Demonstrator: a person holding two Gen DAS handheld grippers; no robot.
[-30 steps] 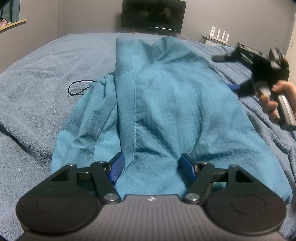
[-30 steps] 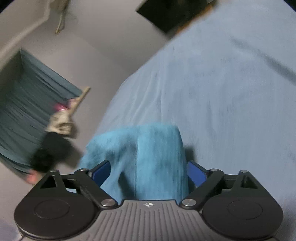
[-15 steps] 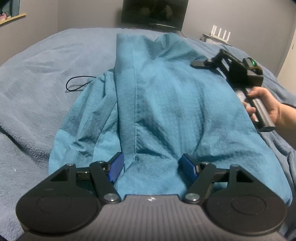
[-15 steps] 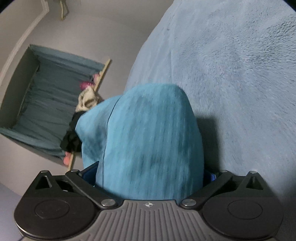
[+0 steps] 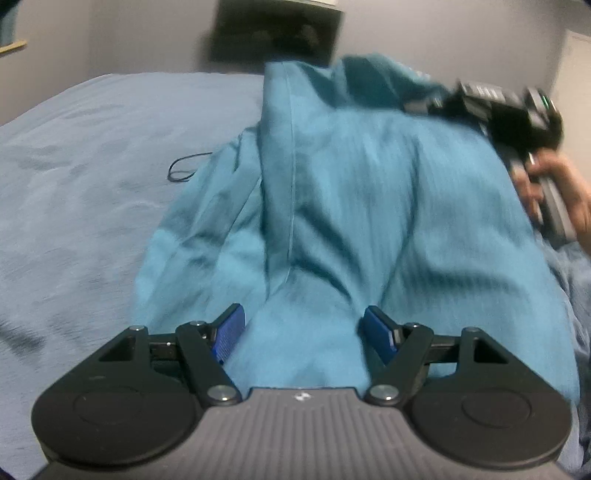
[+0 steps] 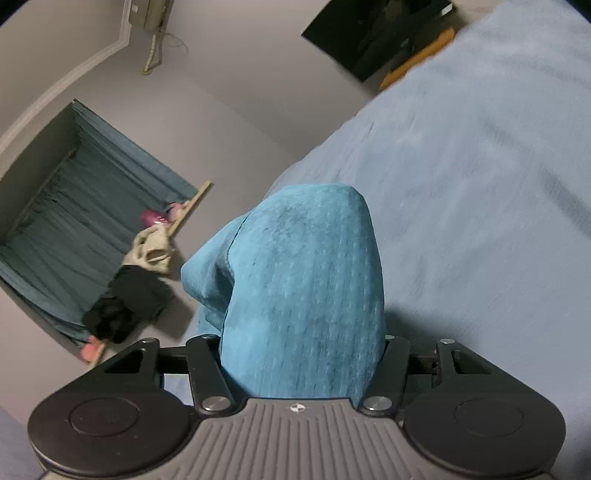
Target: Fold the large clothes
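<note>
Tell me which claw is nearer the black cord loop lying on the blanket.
Left. The left claw grips the teal garment with the cord loop ahead to its left; the right claw holds the garment's far right side, farther away.

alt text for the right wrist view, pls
The right tongs grip a bunched fold of teal garment that rises straight ahead, lifted above a blue-grey blanket. Behind are a grey wall, a curtained window and a dark TV.
</note>
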